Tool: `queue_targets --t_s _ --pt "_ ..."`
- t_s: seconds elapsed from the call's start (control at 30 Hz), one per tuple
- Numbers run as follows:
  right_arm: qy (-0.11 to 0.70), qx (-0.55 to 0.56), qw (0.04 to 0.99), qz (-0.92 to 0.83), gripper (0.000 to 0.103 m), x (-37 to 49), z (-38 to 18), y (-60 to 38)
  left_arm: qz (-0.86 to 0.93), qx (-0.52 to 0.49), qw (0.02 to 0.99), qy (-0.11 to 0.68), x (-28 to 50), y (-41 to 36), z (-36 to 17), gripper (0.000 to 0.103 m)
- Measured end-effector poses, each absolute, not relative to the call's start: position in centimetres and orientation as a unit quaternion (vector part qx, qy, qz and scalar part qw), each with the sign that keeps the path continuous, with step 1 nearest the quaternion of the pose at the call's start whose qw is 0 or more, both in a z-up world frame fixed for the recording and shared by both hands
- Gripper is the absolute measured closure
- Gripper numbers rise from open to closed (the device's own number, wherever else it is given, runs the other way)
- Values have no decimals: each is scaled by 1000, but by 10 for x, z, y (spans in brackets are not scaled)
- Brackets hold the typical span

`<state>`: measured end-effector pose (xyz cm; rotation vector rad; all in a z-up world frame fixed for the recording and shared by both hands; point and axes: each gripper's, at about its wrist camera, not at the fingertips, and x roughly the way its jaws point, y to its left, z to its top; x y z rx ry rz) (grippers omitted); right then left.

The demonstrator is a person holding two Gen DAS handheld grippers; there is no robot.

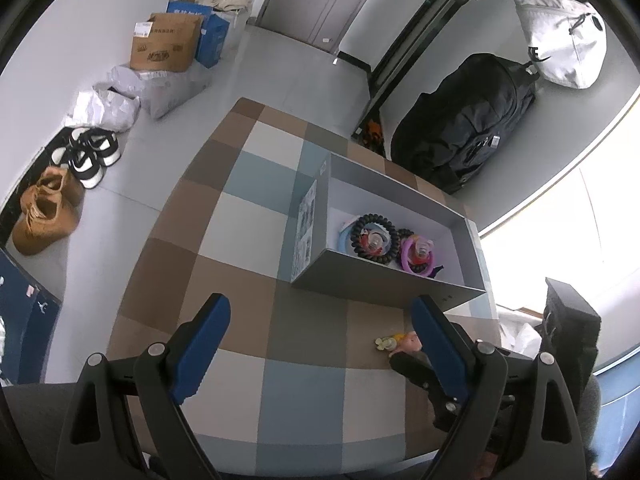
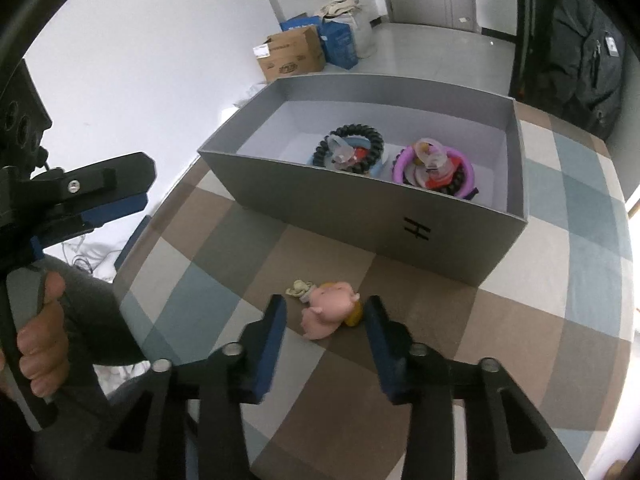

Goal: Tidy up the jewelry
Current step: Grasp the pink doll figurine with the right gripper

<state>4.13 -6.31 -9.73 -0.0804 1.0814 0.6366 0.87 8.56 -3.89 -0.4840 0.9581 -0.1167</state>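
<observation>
A pink pig-shaped charm [image 2: 328, 314] with a yellow piece lies on the checked cloth, with a small pale trinket [image 2: 298, 288] just beyond it. My right gripper [image 2: 325, 308] is lowered around the pig. Its right pad is against the yellow piece, while a gap remains at the left pad. Behind stands an open grey box [image 2: 360, 208] holding a black coiled bracelet [image 2: 352, 146] and a purple ring [image 2: 432, 172] with other pieces. My left gripper [image 1: 320, 302] hovers open and empty in front of the box [image 1: 384, 286], beside the pig [image 1: 412, 344].
The round table's checked cloth [image 2: 560, 280] ends close on the left [image 2: 132, 280]. A hand [image 2: 40, 340] holds the left gripper there. On the floor are shoes [image 1: 52, 208], cartons [image 1: 164, 44] and a black bag [image 1: 468, 128].
</observation>
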Motion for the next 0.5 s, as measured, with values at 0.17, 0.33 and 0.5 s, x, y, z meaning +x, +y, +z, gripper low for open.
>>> queue_targets --t_s 0.17,0.33,0.5 --pt "508 -33 810 293 76 43 -97 -65 -66 -229 856 458 10 82 -39 14" --pt "507 -34 810 293 76 44 -96 -66 -68 -226 856 461 10 80 -39 14" --pt "504 -25 812 292 76 42 -92 -67 -63 -221 856 463 11 78 -40 14"
